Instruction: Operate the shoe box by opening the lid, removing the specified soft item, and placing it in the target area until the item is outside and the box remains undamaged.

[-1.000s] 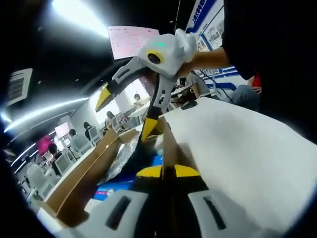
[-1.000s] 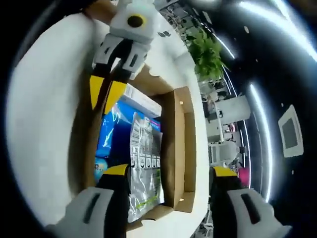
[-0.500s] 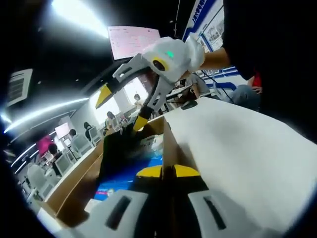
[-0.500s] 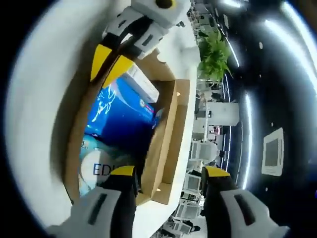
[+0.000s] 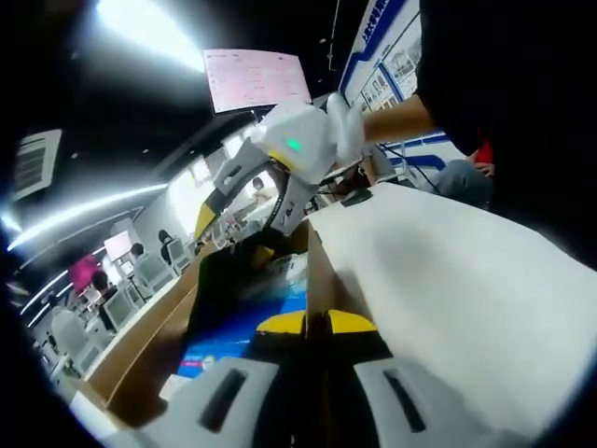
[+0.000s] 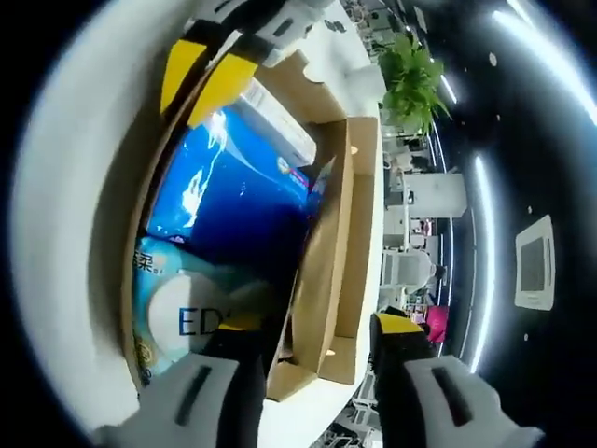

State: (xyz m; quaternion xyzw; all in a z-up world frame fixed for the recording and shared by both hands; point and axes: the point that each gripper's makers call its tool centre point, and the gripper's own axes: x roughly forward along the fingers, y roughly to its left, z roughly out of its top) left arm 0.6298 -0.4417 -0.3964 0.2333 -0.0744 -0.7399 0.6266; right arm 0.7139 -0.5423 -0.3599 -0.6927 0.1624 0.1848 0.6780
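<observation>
The shoe box (image 6: 322, 252) is seen lying open on the white bench (image 5: 448, 271), its brown cardboard walls bare and its flap folded outward on the far side. Inside it a soft blue plastic pack (image 6: 224, 201) is stacked over a paler teal pack (image 6: 173, 313) printed with dark letters — both glossy and crinkled, likely to slide and deform when pinched.

The left gripper (image 5: 315, 322) is pressed shut on the near wall of the box, its yellow fingers (image 5: 350, 322) brought together over the cardboard edge. The right gripper (image 6: 312, 322) is held above the box with its fingers spread, one tip (image 6: 401, 324) outside the far wall and the other over the packs.

A torn or creased wall is judged the main risk — it could be caused by the left pinch being pulled sideways, or by the right fingers being closed astride the far wall instead of on a pack. Thin film could also be punctured by a hard pinch.
</observation>
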